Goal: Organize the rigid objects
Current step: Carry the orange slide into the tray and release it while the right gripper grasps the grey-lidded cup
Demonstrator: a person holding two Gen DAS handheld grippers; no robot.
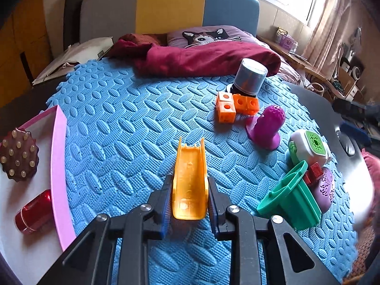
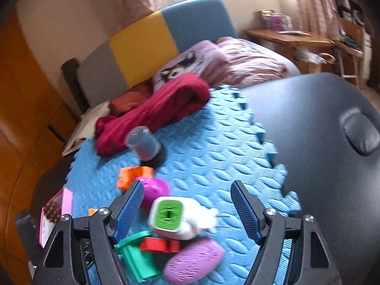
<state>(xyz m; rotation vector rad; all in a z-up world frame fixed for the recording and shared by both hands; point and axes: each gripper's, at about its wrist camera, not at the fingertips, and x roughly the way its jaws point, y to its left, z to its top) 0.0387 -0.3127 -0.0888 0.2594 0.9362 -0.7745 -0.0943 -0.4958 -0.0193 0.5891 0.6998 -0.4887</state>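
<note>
My left gripper (image 1: 189,197) is shut on an orange plastic slide piece (image 1: 190,180), held just above the blue foam mat (image 1: 123,123). My right gripper (image 2: 187,211) is open above a heap of toys: a white and green cube-shaped toy (image 2: 175,216), a red block (image 2: 159,244), a green bucket-like piece (image 2: 135,258) and a purple oval case (image 2: 194,261). The same heap shows at the right of the left wrist view, with the green piece (image 1: 292,201). Orange cubes (image 1: 235,106), a purple perforated toy (image 1: 266,125) and a grey capped jar (image 1: 249,77) stand further back.
A pink-rimmed white tray (image 1: 58,166) at the left holds a brown studded disc (image 1: 19,158) and a red cylinder (image 1: 33,211). A crimson blanket (image 1: 201,58) lies behind the mat. A dark table (image 2: 320,142) with a mouse (image 2: 361,137) is at the right.
</note>
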